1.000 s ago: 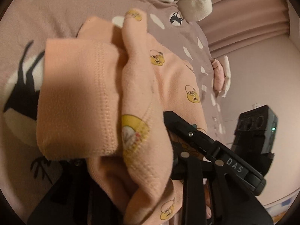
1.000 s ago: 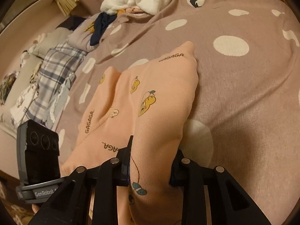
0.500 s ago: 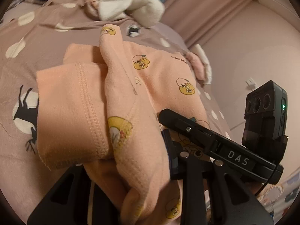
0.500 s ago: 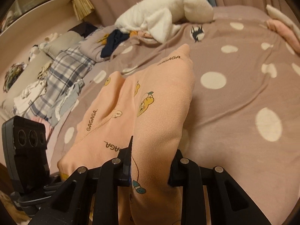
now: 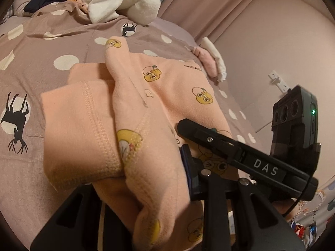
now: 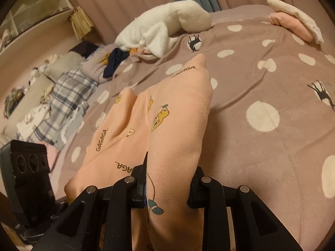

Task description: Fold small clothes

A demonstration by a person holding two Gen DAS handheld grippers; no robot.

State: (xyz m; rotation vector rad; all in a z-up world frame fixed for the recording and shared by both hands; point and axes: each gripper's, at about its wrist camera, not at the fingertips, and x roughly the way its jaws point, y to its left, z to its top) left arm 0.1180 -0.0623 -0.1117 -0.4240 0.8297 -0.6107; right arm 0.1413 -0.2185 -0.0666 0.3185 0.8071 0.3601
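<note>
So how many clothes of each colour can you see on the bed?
Peach with yellow cartoons: 1, the peach garment, held up by both grippers.
White: 2, the fluffy white one and the folded white piece.
Pink: 1, the folded pink piece.
Dark navy: 1, the navy piece.
Plaid: 1, the plaid cloth.
Total: 6

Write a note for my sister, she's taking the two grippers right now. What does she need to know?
Left gripper: shut on one end of the peach pyjama piece.
Right gripper: shut on its other end, beside the left one.
The peach piece is lifted at the held ends; the far end droops onto the spotted bedspread.
Done: two folded clothes lie at the far corner.
Left: lay the peach piece down and finish folding it. Unfolded clothes wait by the white blanket.
</note>
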